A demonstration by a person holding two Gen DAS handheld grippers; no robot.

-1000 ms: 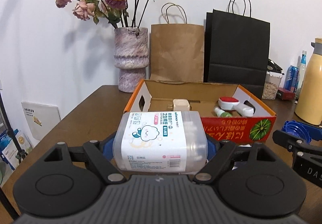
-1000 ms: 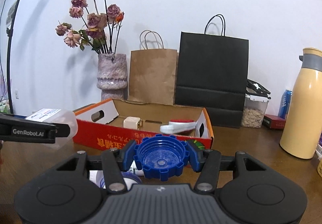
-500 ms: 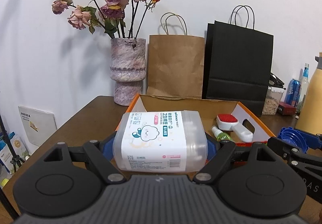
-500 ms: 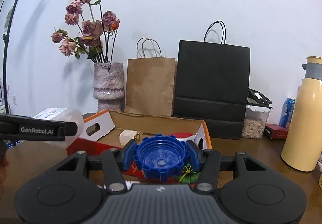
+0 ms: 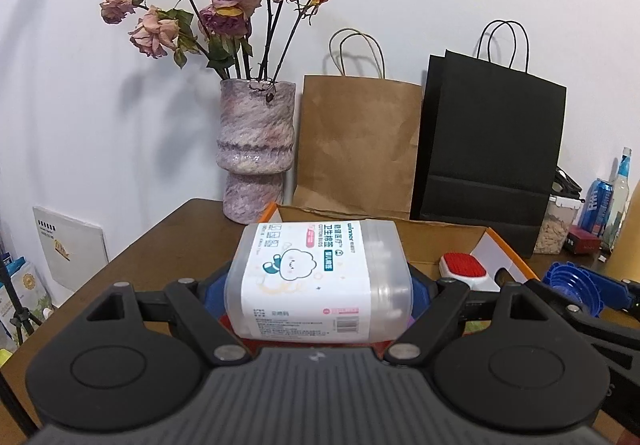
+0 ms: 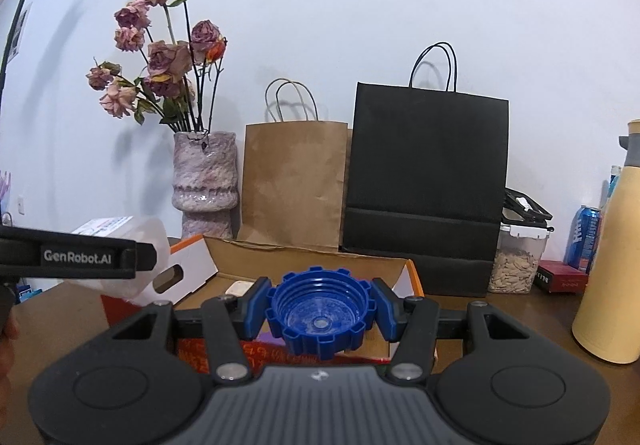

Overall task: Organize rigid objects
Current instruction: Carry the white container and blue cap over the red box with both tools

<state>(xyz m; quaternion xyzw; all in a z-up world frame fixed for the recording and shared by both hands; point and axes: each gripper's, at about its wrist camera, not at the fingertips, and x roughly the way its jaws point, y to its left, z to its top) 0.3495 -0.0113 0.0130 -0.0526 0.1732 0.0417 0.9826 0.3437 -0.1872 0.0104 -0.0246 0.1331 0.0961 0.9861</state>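
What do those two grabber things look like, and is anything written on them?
Each gripper is a black and grey plastic tool. The left gripper has a ribbed grey body, two round black discs, black linkage arms with silver pins, and blue pads. The right gripper looks the same, with blue pads. White "GenRobot.AI" lettering runs along the left one's side.

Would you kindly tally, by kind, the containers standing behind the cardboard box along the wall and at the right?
Paper bags: 2, brown and black
Vase: 1
Clear jar of seeds: 1
Blue can: 1
Yellow flask: 1
Clear bottle: 1
Total: 7
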